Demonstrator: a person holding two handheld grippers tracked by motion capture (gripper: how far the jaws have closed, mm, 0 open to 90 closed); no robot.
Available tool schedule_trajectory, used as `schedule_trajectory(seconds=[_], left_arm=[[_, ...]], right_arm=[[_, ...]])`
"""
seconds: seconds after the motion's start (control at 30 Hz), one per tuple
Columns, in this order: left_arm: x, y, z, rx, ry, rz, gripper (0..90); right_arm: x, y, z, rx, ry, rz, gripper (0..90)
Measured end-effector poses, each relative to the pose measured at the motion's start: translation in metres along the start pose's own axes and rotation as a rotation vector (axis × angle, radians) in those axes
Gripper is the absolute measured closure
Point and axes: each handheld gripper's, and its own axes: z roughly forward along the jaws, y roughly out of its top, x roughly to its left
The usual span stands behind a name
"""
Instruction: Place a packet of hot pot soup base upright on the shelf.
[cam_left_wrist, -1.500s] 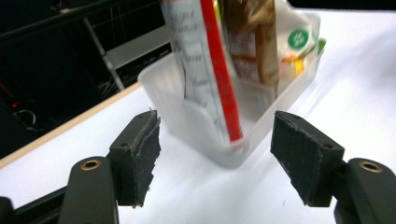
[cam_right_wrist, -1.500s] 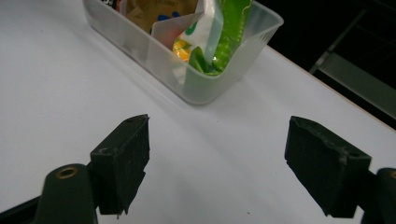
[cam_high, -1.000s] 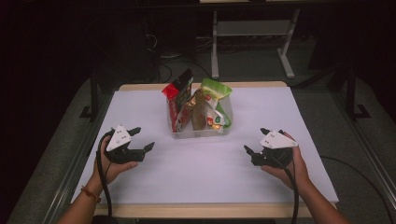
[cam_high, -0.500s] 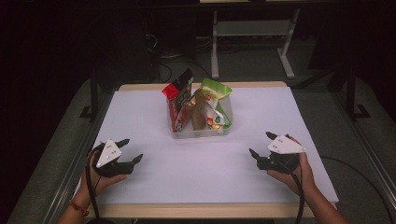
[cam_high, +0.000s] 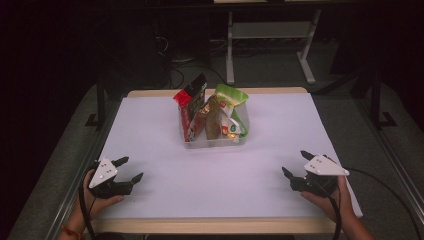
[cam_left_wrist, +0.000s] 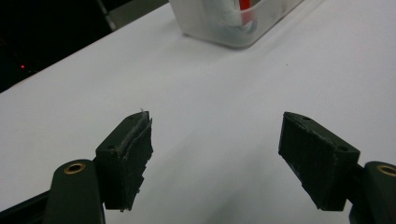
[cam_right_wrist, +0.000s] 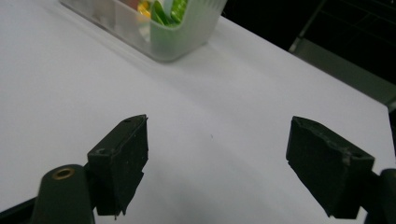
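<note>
Both tools are parked at the near edge of the table, with nothing held; this reads as the standby step before a reach. Your left hand-held gripper has its jaws spread wide with only bare table surface between them, as the left gripper view confirms. Your right hand-held gripper is likewise spread and empty.

The clear plastic bin stands well ahead of both hand-held grippers, inboard of each, roughly midway between them. It holds upright snack packets: a red packet on the side toward your left hand-held gripper and a green packet on the side toward your right. In the right gripper view, the bin's rounded corner lies ahead and left of the jaws.

The next move probably calls for a forward, inward reach. Keep the jaws spread, approach one packet top from above, and avoid nudging the bin wall.
</note>
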Motion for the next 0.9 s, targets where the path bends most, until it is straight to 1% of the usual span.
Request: schedule_trajectory(seconds=[0.03, 0.13, 0.2, 0.3, 0.37, 0.4, 0.47, 0.53, 0.57, 0.63, 0.7, 0.9], left_arm=[[0.001, -0.001, -0.001, 0.001, -0.002, -0.002, 25.0], [0.004, -0.004, -0.003, -0.019, -0.015, -0.033, 24.6], [0.006, -0.007, -0.005, -0.018, -0.008, -0.041, 23.7], [0.010, -0.012, -0.008, -0.029, -0.016, -0.067, 23.6], [0.011, -0.013, -0.010, -0.036, 0.002, -0.080, 22.6], [0.012, -0.014, -0.012, -0.050, 0.003, -0.095, 22.5], [0.013, -0.015, -0.015, -0.073, -0.005, -0.114, 21.5], [0.014, -0.017, -0.017, -0.082, -0.002, -0.129, 20.6], [0.015, -0.019, -0.017, -0.089, -0.007, -0.146, 20.1], [0.016, -0.021, -0.015, -0.094, -0.002, -0.166, 19.9], [0.017, -0.024, -0.014, -0.094, -0.007, -0.191, 19.2], [0.015, -0.026, -0.007, -0.081, -0.005, -0.192, 18.6]], right_arm=[[-0.001, -0.004, -0.003, 0.003, -0.007, 0.003, 20.3], [-0.006, -0.013, -0.011, 0.008, -0.029, 0.023, 20.2], [-0.008, -0.019, -0.016, 0.015, -0.052, 0.029, 19.2], [-0.009, -0.028, -0.023, -0.007, -0.078, 0.052, 19.3], [-0.010, -0.032, -0.024, -0.001, -0.081, 0.070, 19.2], [-0.010, -0.033, -0.024, 0.005, -0.084, 0.068, 19.2], [-0.008, -0.034, -0.024, -0.003, -0.079, 0.073, 19.0], [-0.006, -0.034, -0.024, 0.001, -0.085, 0.058, 18.2], [-0.005, -0.034, -0.024, 0.001, -0.088, 0.052, 18.2], [-0.006, -0.035, -0.025, -0.003, -0.082, 0.065, 18.2], [-0.005, -0.037, -0.025, 0.001, -0.085, 0.065, 18.2], [-0.003, -0.037, -0.026, 0.004, -0.083, 0.059, 18.3]])
